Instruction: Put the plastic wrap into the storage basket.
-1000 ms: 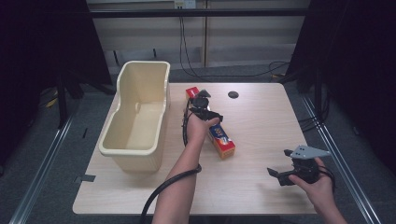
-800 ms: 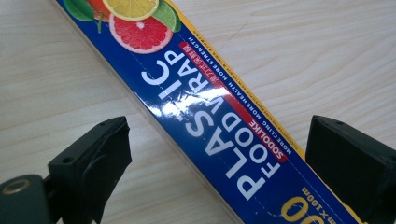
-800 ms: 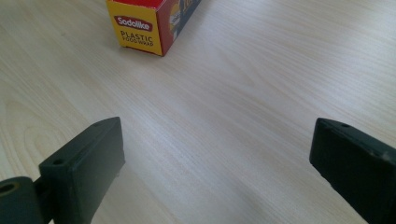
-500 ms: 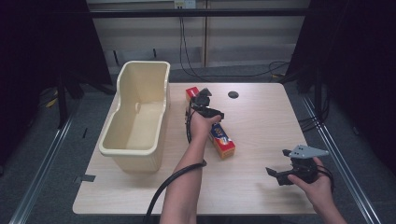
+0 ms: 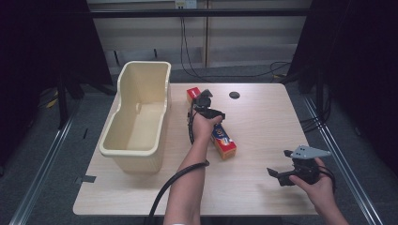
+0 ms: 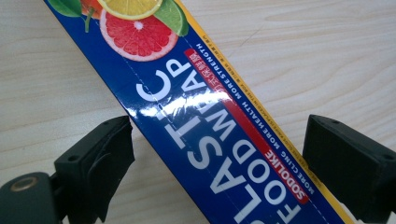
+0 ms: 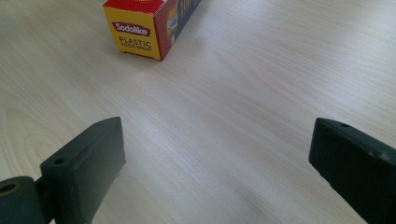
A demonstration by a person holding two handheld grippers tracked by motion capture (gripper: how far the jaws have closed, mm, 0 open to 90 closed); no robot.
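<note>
From the high view, the long blue-and-red cardboard box of plastic food wrap [image 5: 220, 136] lies flat on the pale wooden tabletop [image 5: 263, 117], just right of the cream plastic tub [image 5: 136, 122]. Its long axis runs diagonally, from the far end beside the tub's rim to the near end pointing at the person's right side. The left claw [image 5: 206, 104] hangs directly over the box's far half, the hand behind it. Against the picture of a second ago, this claw has shifted slightly along the box toward the far end; the box itself has not moved. The right claw [image 5: 281, 174] hovers near the tabletop's near right corner, well apart from the box, much as before.

In the left gripper view, the left claw [image 6: 219, 158] is spread wide, one jaw on each side of the box [image 6: 201, 121], neither touching it. The box crosses the gap on a slant, not square to the jaws.

In the right gripper view, the right claw [image 7: 219, 163] gapes wide over bare wood, holding nothing, with the box's red-and-yellow end [image 7: 140, 30] ahead.
</note>
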